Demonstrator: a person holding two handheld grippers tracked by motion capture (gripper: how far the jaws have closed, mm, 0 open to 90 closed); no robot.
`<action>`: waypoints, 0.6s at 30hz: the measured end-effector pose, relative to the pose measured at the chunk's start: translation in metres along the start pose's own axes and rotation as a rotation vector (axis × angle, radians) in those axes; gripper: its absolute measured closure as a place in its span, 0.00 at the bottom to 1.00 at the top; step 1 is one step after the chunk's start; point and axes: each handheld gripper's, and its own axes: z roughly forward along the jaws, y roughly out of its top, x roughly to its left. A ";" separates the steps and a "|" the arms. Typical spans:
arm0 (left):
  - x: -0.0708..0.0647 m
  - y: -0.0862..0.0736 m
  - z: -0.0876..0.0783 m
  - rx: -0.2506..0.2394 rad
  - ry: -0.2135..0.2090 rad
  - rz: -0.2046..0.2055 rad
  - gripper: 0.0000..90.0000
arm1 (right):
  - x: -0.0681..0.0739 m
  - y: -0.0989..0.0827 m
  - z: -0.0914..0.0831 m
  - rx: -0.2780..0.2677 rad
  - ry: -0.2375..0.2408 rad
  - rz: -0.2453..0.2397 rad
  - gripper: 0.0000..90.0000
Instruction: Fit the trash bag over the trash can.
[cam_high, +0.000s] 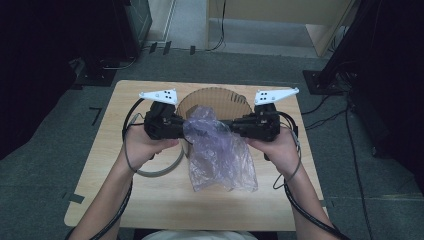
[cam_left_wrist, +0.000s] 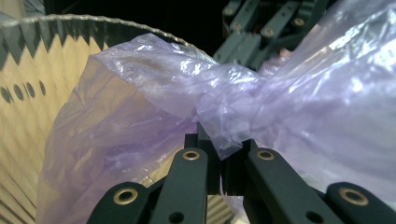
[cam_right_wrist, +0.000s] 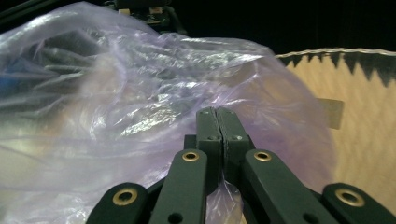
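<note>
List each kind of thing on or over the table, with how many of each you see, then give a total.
Purple plastic bag: 1
Round cardboard bin: 1
Grey ring lying on the table: 1
Handheld grippers: 2, the left gripper and the right gripper, each shut on the bag's top
Total: 5

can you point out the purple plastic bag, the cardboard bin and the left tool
purple plastic bag (cam_high: 222, 160), high view, on its lower hanging body.
cardboard bin (cam_high: 215, 97), high view, on its inner back wall.
left tool (cam_left_wrist: 219, 154), left gripper view, between its tips, pinched on the bag's edge.
</note>
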 end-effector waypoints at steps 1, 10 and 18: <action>0.001 0.000 -0.002 0.000 -0.002 -0.001 0.99 | -0.001 0.000 -0.002 -0.004 -0.003 -0.001 1.00; 0.012 0.000 -0.030 -0.066 0.043 -0.028 0.98 | -0.015 -0.002 -0.027 -0.040 -0.057 0.029 0.99; 0.032 -0.008 -0.050 -0.104 0.083 -0.080 0.98 | -0.030 -0.007 -0.046 -0.053 -0.113 0.061 0.99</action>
